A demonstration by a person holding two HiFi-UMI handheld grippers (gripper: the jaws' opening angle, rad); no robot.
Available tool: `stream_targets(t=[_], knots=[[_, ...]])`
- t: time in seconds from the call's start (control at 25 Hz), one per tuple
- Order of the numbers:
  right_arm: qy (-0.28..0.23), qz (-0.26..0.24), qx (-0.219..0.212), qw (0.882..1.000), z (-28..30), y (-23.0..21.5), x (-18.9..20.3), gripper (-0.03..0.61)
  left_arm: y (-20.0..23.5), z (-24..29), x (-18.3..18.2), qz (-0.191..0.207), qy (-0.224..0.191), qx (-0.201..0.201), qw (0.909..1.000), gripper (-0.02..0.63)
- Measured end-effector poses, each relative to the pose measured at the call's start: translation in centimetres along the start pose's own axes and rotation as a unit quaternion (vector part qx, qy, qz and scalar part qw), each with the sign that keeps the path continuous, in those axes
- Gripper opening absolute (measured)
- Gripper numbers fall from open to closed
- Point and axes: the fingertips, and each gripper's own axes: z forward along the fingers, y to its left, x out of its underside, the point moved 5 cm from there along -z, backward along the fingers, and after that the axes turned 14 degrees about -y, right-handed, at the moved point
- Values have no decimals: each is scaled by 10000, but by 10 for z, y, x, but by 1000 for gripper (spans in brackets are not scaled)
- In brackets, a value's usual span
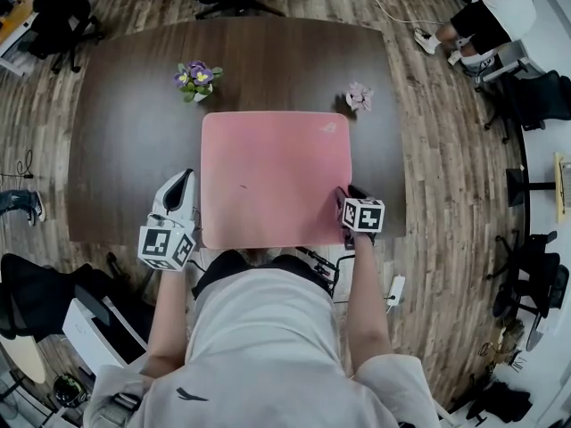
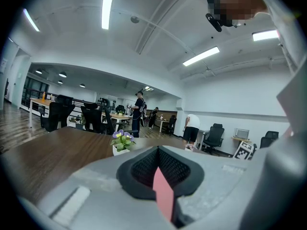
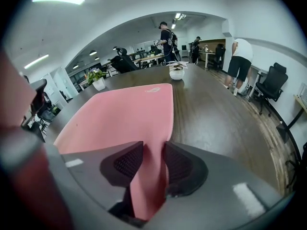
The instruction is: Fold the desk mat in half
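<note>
A pink desk mat (image 1: 272, 176) lies flat on the dark wooden table (image 1: 125, 159), its near edge along the table's front edge. My left gripper (image 1: 188, 182) is at the mat's near left corner. In the left gripper view the gripper (image 2: 158, 166) has its dark pads pressed together on a thin strip of the mat (image 2: 164, 193). My right gripper (image 1: 344, 196) is at the near right corner. In the right gripper view the gripper (image 3: 152, 161) has both pads against the mat (image 3: 120, 111), which runs up between them.
A pot of purple flowers (image 1: 196, 80) stands behind the mat at the left, and a small pale pink plant (image 1: 359, 98) at the back right corner. Office chairs and people stand around the table. The person's body is close to the table's near edge.
</note>
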Motion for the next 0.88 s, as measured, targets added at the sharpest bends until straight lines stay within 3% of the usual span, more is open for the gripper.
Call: stream_targets(t=[0.2, 0.6, 0.88], knots=[[-44, 280, -307, 9991, 4, 7, 1, 52, 1, -1, -1, 13, -6, -12, 10000, 5], [-242, 230, -228, 9992, -5, 8, -5, 40, -1, -4, -11, 201, -12, -10, 9998, 5], [-329, 206, -467, 9982, -27, 25, -24, 35, 1, -11, -12, 208, -19, 0, 9998, 5]])
